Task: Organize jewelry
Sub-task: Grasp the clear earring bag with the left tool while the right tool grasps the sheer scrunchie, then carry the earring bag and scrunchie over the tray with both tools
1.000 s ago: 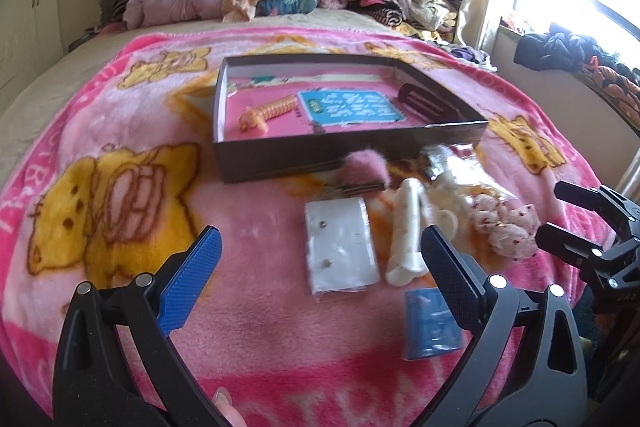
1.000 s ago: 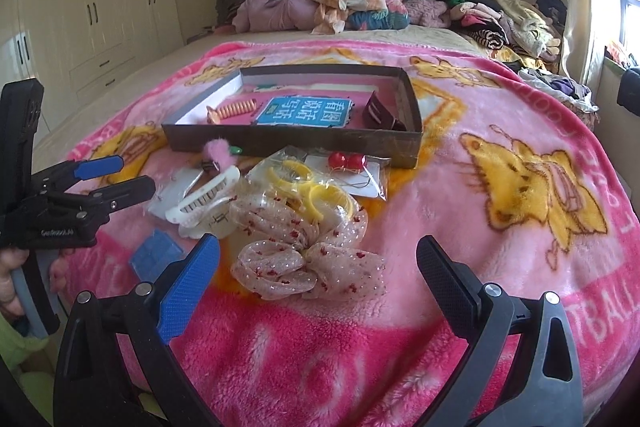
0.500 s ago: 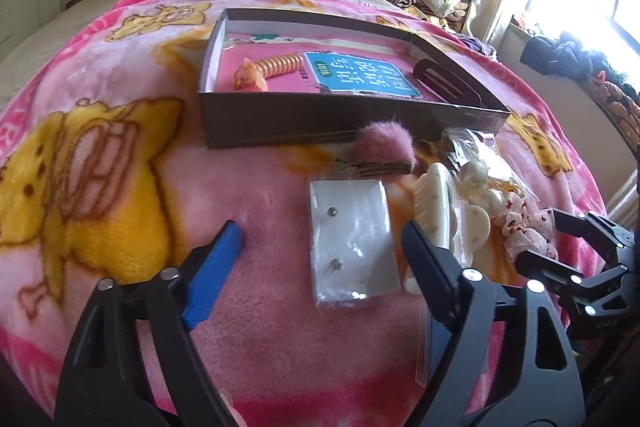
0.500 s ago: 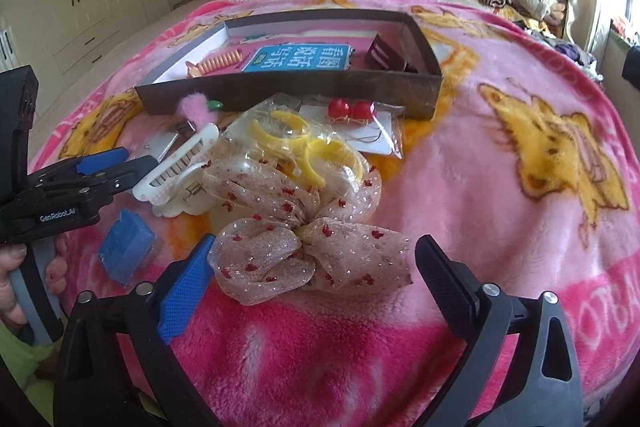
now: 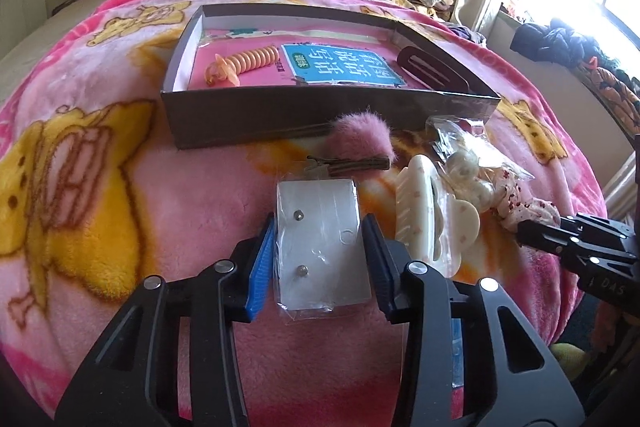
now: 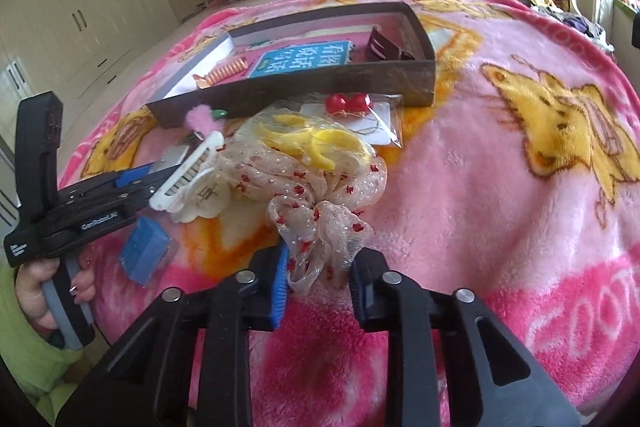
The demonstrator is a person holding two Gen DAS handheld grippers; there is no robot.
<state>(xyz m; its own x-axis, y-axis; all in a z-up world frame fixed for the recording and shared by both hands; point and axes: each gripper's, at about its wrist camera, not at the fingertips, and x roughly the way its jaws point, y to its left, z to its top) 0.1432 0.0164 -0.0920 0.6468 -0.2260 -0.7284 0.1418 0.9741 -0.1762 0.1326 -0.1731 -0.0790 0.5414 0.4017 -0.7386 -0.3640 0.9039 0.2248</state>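
Since a second ago both tools have been dropping toward the pink fleece blanket (image 5: 120,187) on the bed and narrowing from wide open. The left tool (image 5: 320,259) is closing around the small clear plastic packet of stud earrings on a white card (image 5: 320,239), its blue-padded fingers (image 5: 262,267) touching or nearly touching the packet's two long edges. The right tool (image 6: 320,275) is closing on the near loop of the sheer beige hair bow with red dots (image 6: 324,227), and the gauze is already bunching between its pads. Both pieces are lying on the blanket, near of the dark shallow cardboard tray (image 5: 320,111), which is already holding an orange spiral hair tie (image 5: 244,65), a blue printed card (image 5: 340,63) and a dark hair clip (image 5: 432,69). A cream claw clip (image 5: 424,215) is lying just right of the earring packet, with a pink fluffy clip (image 5: 360,135) at its far end. To do this step well, I judge the left tool should be squeezing gently, since the thin card may bow and slip; lifting it straight up avoids dragging the cream claw clip. The bow is soft and may be snagging the bagged yellow clips (image 6: 320,143) that are lying against it, so it should be rising slowly before travelling to the tray.
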